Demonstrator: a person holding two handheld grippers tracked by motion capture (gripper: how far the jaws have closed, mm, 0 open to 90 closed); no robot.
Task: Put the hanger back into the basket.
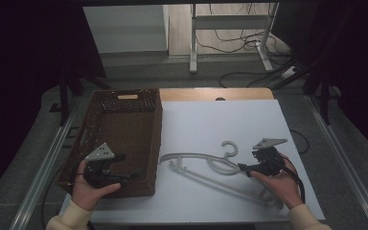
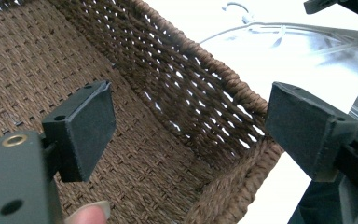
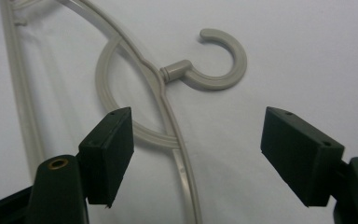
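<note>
1. On the white table (image 1: 249, 120) lies a pale plastic hanger (image 3: 168, 74), beside the wicker basket (image 1: 124, 120).
2. Right gripper (image 3: 196, 158) hovers over its neck, jaws wide, seemingly lining up a grasp.
3. Left gripper (image 2: 186, 135) waits above the basket, jaws open, empty.

We see a dark brown basket (image 1: 124, 125) with an open woven weave, light showing through the gaps in its wall, and a pale tan slot at its far end. Beside it we find a pale grey-white plastic hanger (image 1: 206, 165) on a plain white sheet (image 1: 230, 120) over a light wooden table (image 1: 249, 93). Our left gripper (image 1: 135, 176) and right gripper (image 1: 242, 167) are black, each topped by a grey plate, with brass-coloured screw holes near the jaws. Our sleeves (image 1: 72, 221) are cream
</note>
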